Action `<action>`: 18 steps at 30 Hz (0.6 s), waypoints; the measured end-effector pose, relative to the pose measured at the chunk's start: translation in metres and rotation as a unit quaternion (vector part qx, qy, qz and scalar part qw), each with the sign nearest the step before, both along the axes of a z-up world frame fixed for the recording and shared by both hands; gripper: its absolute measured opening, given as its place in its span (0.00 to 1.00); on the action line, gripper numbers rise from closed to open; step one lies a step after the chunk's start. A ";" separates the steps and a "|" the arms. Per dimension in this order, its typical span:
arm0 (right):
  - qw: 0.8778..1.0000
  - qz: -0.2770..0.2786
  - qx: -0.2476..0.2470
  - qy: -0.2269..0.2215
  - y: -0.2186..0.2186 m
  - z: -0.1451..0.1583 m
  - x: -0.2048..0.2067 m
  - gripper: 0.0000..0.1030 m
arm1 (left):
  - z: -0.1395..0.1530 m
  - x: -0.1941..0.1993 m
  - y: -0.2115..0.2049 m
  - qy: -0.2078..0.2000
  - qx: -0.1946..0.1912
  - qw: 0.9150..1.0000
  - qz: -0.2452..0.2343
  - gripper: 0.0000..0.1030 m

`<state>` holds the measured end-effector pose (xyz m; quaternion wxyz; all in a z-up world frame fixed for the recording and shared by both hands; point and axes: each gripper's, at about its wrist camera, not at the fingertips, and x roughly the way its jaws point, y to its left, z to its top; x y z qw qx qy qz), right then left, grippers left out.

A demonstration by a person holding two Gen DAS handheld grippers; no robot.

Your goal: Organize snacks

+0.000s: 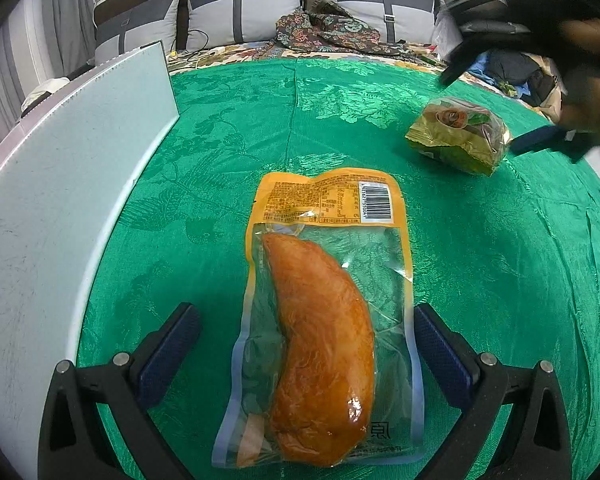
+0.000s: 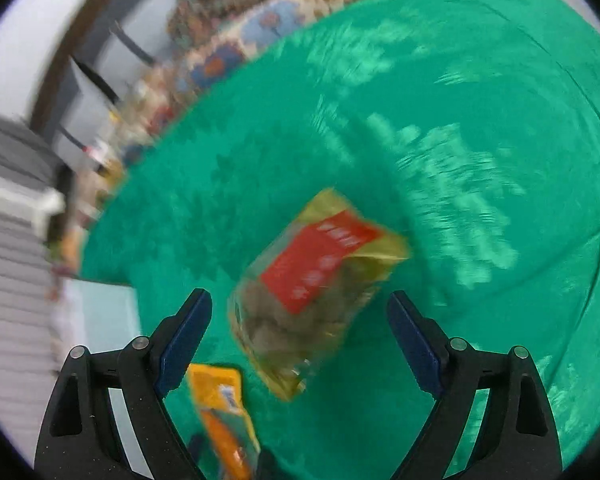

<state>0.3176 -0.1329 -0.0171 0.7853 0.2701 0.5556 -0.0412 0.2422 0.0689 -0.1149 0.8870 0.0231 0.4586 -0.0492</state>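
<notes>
Green cloth (image 1: 228,128) blurs under the right claw (image 2: 300,312); both claws gape empty, left claw (image 1: 308,332) straddling the chicken pack (image 1: 324,320).

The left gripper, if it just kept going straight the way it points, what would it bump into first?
Most likely the orange snack pouch, which lies flat on the green cloth right between the open fingers of the left gripper. How high the gripper hangs above it is hard to judge.
</notes>
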 end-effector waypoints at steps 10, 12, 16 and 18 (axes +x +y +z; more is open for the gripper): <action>0.992 0.083 -0.085 -0.036 0.007 -0.024 -0.022 0.75 | 0.000 0.000 0.000 0.000 0.000 1.000 0.000 1.00; 0.991 0.106 -0.065 -0.055 -0.013 -0.023 -0.043 0.74 | 0.000 0.000 0.000 0.000 0.000 1.000 0.000 1.00; 0.980 0.172 -0.055 -0.083 -0.033 -0.016 -0.085 0.74 | 0.000 0.000 0.000 0.000 0.000 1.000 0.000 1.00; 0.965 0.229 -0.075 -0.102 -0.038 -0.011 -0.110 0.75 | 0.000 0.000 0.000 0.000 0.000 1.000 0.000 1.00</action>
